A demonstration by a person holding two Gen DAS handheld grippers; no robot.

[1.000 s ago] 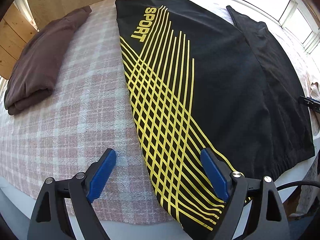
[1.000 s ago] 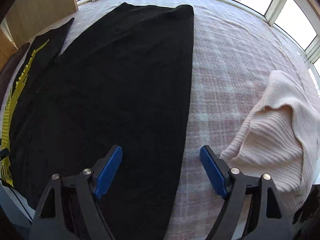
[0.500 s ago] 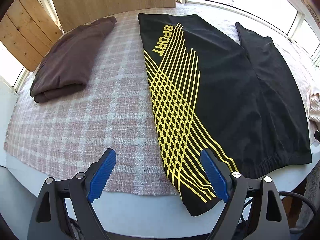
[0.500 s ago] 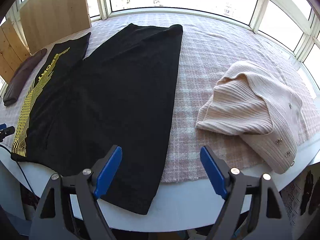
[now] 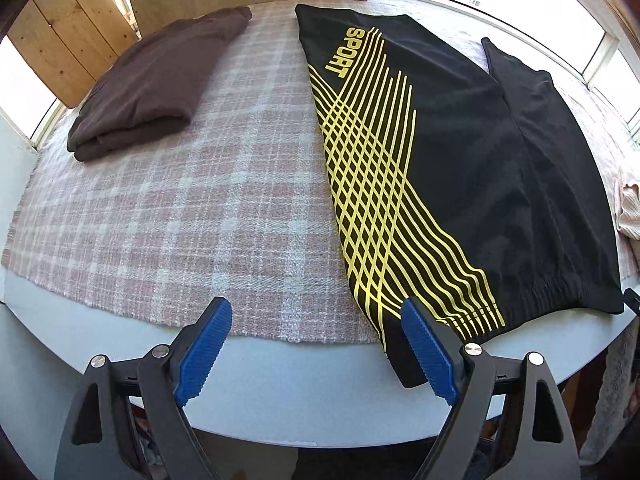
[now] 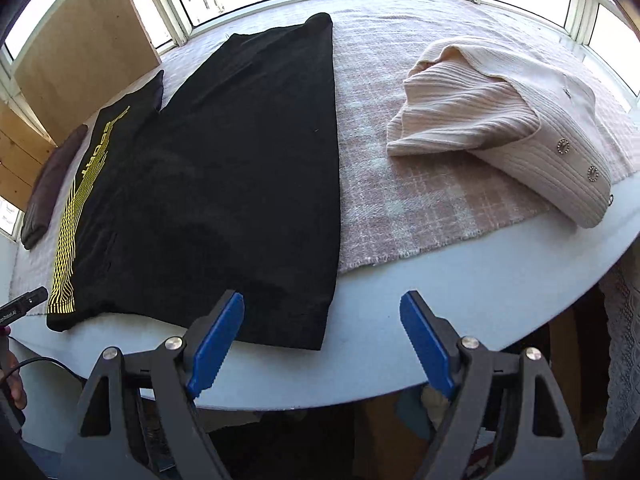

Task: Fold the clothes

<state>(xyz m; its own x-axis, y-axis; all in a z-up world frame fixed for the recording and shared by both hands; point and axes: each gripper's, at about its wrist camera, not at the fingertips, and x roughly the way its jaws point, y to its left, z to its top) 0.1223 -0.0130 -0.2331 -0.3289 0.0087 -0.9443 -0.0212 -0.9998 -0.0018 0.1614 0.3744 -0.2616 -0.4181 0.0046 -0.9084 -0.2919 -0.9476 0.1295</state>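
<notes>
1. We note a plaid cloth [image 5: 168, 216] covering the window-side table [image 6: 460, 312].
2. Black shorts [image 5: 460, 168] lie flat, frame centre-right.
3. Left gripper [image 5: 316, 344] and right gripper [image 6: 322, 336] gape wide, holding nothing.

Black sport trousers [image 5: 472, 168]: smooth matt cloth, with yellow printed lines of slight sheen and a gathered elastic waistband. Plaid cloth [image 5: 168, 208]: coarse woven pink-and-white fabric, frayed at the edge. Folded brown garment [image 5: 156, 84]: soft matt cloth, possibly fleece; the view is too distorted to confirm. Cream cardigan [image 6: 504, 116]: ribbed knit with shiny metallic buttons. Worktop [image 6: 460, 288]: smooth pale surface, faint sheen. Wall panels [image 5: 72, 40]: bare knotted wood. Both sets of jaws: ridged blue pads on matt black plastic with bright metal rivets.
</notes>
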